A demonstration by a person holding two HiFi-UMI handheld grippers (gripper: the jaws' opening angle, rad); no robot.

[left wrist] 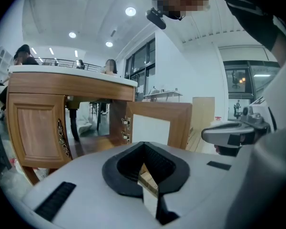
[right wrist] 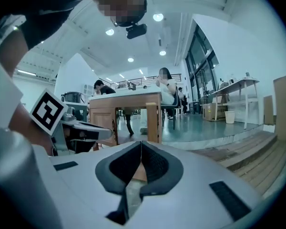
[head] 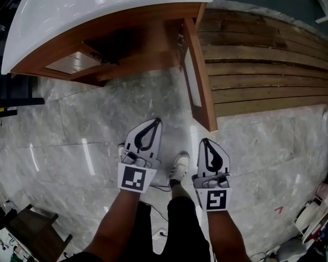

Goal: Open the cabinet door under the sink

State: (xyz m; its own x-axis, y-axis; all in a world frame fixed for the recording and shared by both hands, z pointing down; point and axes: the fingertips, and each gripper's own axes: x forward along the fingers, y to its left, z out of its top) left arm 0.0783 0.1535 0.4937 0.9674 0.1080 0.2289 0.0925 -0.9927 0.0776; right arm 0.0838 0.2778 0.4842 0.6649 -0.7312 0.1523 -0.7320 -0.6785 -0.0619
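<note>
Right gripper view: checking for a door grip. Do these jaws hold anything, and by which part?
Nothing is held: the right gripper is shut and empty, apart from the open brown wooden cabinet door.

Brown wooden cabinet door (white inner panel) wide open, at right beneath white sink.

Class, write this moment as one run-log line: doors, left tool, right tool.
right door open | left door shut | left tool shut, empty, off the cabinet | right tool shut, empty, off the cabinet
</note>
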